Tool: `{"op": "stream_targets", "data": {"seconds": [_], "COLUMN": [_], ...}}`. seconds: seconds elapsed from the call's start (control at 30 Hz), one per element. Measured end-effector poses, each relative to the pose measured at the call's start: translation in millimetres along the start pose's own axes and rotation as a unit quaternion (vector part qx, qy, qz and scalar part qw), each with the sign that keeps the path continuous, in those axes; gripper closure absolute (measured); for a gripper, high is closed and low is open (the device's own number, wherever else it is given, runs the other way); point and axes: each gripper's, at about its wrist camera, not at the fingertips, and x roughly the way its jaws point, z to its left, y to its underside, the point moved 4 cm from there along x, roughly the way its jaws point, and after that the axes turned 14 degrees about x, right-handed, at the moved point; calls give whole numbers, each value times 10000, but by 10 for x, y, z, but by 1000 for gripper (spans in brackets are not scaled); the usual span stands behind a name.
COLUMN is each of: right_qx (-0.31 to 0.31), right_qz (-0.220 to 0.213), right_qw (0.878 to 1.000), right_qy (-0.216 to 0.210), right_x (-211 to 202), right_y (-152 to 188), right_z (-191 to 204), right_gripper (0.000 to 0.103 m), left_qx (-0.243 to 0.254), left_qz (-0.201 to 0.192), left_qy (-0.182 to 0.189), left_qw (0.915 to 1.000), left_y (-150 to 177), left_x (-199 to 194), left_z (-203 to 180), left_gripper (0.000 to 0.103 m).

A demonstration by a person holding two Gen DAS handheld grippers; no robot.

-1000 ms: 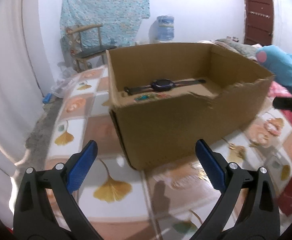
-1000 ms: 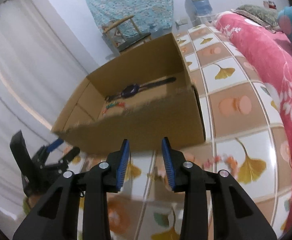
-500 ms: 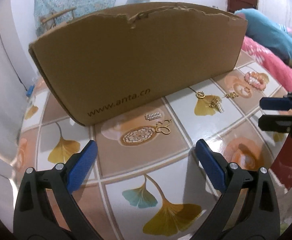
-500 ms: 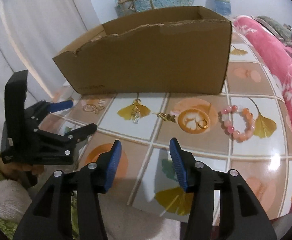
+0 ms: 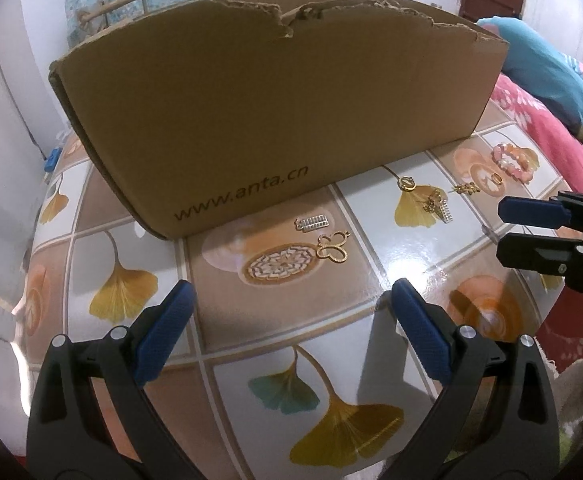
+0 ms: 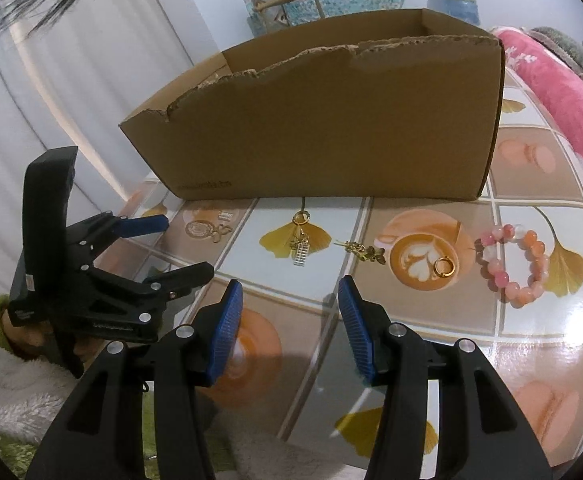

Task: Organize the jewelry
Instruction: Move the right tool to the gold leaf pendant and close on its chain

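Several jewelry pieces lie in a row on the tiled tabletop [image 5: 411, 264] in front of a torn cardboard box [image 5: 271, 108]: a silver bar charm [image 5: 312, 223], a gold butterfly pendant [image 5: 333, 249], a gold chain with a charm [image 6: 301, 256], a gold leaf brooch [image 6: 365, 251], a gold ring [image 6: 437, 268] and a pink bead bracelet [image 6: 496, 268]. My left gripper [image 5: 291, 296] hovers wide open just short of the butterfly pendant. My right gripper [image 6: 290, 286] is open with nothing between its pads, a little short of the chain and the brooch.
The box wall [image 6: 331, 132] stands right behind the jewelry. A pink blanket [image 6: 563, 92] and a blue plush [image 5: 551, 76] lie to the right. White fuzzy fabric [image 6: 11, 380] runs along the near table edge. A hand holds the left gripper [image 6: 185, 246].
Both grippers dropped from looking into the box, where a watch lies, to the table in front of it. The right jaws widened. The jewelry has not moved.
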Motion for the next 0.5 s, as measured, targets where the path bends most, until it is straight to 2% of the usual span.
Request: {"op": "stream_targets", "data": {"seconds": [0.23, 0.5], "right_qx": [20, 2], "right_qz": [-15, 25], "right_qw": [9999, 9990], "right_qy": [146, 451], "right_x": [19, 201], "right_y": [-42, -106], "right_z": [-1, 88], "right_gripper": [61, 77], "left_qx": [64, 241], "left_qz": [55, 80], "left_qy": [71, 209], "left_qw": [9999, 9995], "left_y": [9, 27], "left_x": [9, -7], "left_z": [-2, 21], "left_gripper": [8, 8]}}
